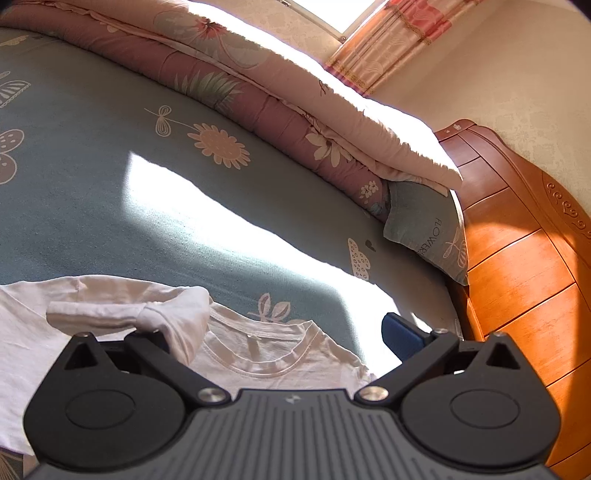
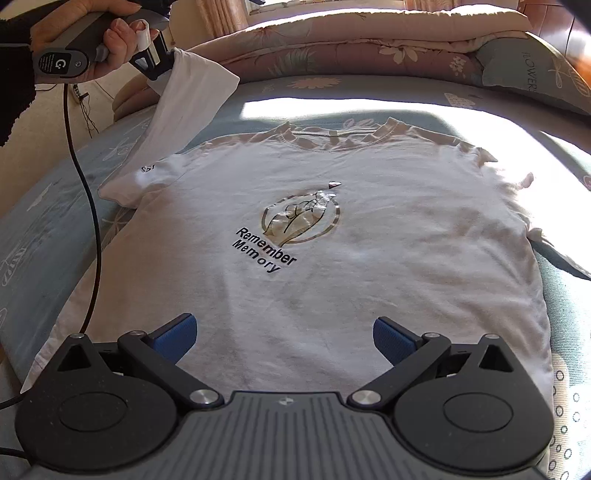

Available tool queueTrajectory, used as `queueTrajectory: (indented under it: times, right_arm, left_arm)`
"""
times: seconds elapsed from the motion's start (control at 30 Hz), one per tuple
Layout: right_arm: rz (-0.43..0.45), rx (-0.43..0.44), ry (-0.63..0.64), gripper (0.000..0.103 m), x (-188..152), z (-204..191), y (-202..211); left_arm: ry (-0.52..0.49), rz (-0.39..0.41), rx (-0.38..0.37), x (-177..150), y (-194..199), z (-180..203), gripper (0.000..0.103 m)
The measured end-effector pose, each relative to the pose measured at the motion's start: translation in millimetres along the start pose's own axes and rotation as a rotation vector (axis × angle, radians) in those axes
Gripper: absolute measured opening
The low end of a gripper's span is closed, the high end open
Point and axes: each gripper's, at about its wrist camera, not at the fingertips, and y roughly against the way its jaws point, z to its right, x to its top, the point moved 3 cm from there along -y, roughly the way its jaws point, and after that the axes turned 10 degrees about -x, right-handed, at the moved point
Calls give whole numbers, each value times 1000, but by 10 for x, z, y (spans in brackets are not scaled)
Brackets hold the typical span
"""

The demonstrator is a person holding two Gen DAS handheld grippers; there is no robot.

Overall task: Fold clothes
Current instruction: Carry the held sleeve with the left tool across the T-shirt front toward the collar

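While spread flat on bed (image 2: 55,236): white T-shirt (image 2: 332,258). Left tongs (image 2: 155,70) clamped on lifted left sleeve (image 2: 184,103); right tongs (image 2: 284,338) apart above near hem.

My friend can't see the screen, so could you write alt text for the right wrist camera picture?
A white T-shirt printed "Remember Memory" lies flat on a blue flowered bedsheet, with the right claw open above its hem. At upper left, a hand holds the left claw, lifting one sleeve.
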Motion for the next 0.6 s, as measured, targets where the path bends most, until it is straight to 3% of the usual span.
queueTrajectory:
  times: [0.4, 0.6]
  right_arm:
    - [-10, -15, 6, 103, -9, 16, -9]
    - [-15, -17, 2, 103, -16, 34, -12]
  left_arm:
    - [-116, -116, -42, -172, -592, 539, 102]
    - [-163, -158, -22, -258, -863, 637, 102]
